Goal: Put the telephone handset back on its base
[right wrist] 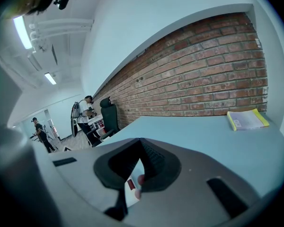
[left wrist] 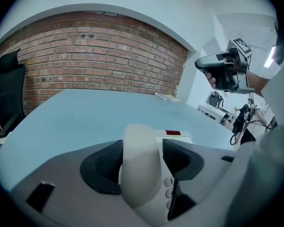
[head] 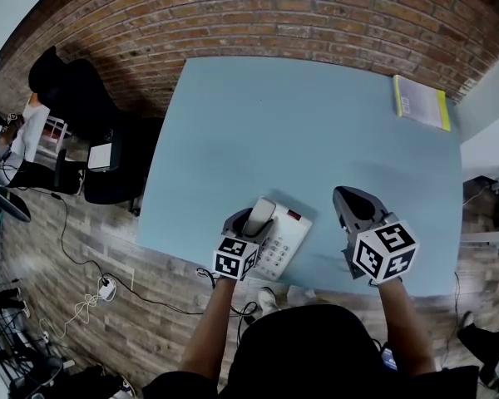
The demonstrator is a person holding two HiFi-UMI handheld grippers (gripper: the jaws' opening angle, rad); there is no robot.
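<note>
A white telephone base [head: 291, 238] with a keypad sits near the front edge of the blue table [head: 316, 123]. The pale handset [head: 259, 214] lies along the base's left side. My left gripper [head: 254, 224] is shut on the handset. In the left gripper view both dark pads press the sides of the handset [left wrist: 139, 148], and the base [left wrist: 179, 138] with its red light shows behind. My right gripper [head: 350, 196] hovers to the right of the phone, shut and holding nothing. Through the right gripper [right wrist: 141, 148], a strip of the base [right wrist: 131, 186] shows.
A yellow-edged booklet [head: 421, 101] lies at the table's far right corner. A black office chair [head: 76, 98] stands off the table's left side, with cables [head: 91, 293] on the floor. A brick wall [head: 316, 15] runs behind. Two people [right wrist: 87, 110] stand far off.
</note>
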